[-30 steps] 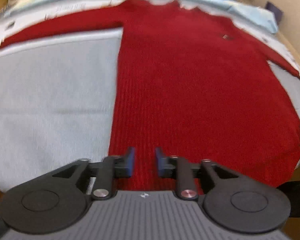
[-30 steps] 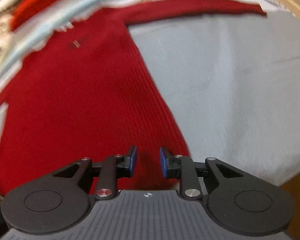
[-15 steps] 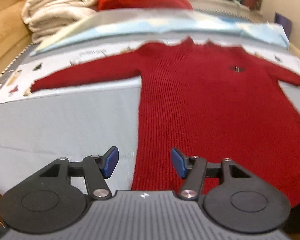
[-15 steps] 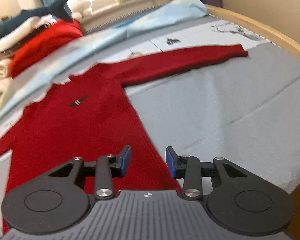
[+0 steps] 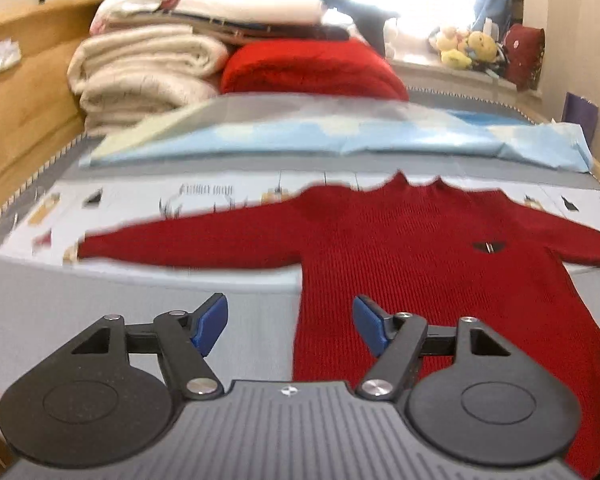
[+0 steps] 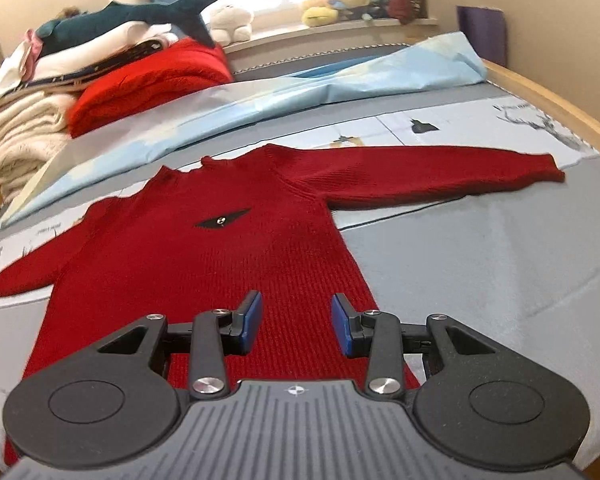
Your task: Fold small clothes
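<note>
Both tongs empty, red sweater [image 6: 204, 264] flat

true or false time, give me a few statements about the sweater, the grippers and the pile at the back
1. The red sweater lies flat with both sleeves spread out. True.
2. The left gripper is clamped on the hem. False: it is open with nothing between its pads.
3. The right gripper holds a sleeve. False: it is open and empty above the sweater's body.
4. A dark emblem sits on the sweater's chest. True.
5. A plush shark lies on the pile of folded bedding. True.
</note>
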